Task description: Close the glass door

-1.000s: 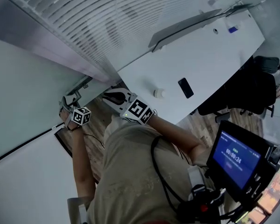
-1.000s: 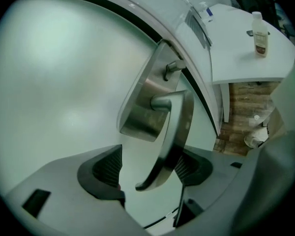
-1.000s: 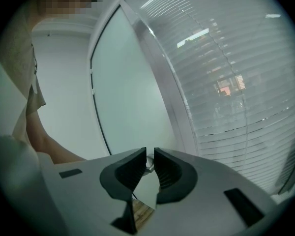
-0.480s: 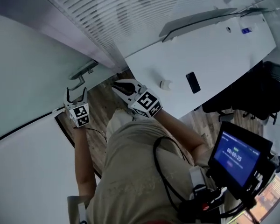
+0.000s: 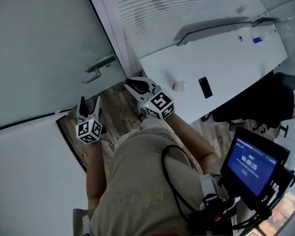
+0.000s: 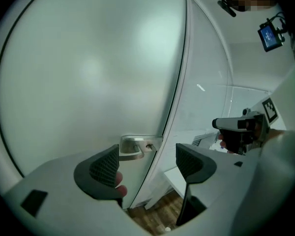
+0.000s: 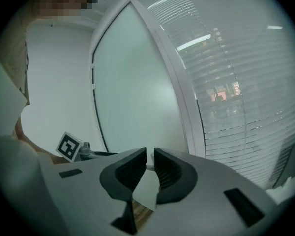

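My left gripper (image 5: 88,105) has just let go of the lever handle (image 5: 99,69). A second ago it sat right at the handle, and now it has drawn back and risen clear. In the head view the handle lies at about 1 o'clock from it, well apart. Its jaws have just been opening and now stand wide apart with nothing between them; in the left gripper view the handle shows beyond the gap, untouched. Over the same second the frosted glass door (image 5: 44,48) has swung round, so its handle edge now lies along the white door frame (image 5: 109,31) instead of standing out from it at an angle. I judge the door shut, or very nearly so. I cannot tell whether the latch has caught, and a strip of wooden floor (image 5: 119,109) shows low down by the door's edge. As for pose, my left forearm (image 5: 92,166) reaches toward 12 o'clock, with the gripper pointing almost level at the door. My right gripper (image 5: 136,85) hangs at 3 o'clock of the left one, near the corner of the white desk (image 5: 221,58). It is aimed at the frame, its jaws drawn together on nothing.
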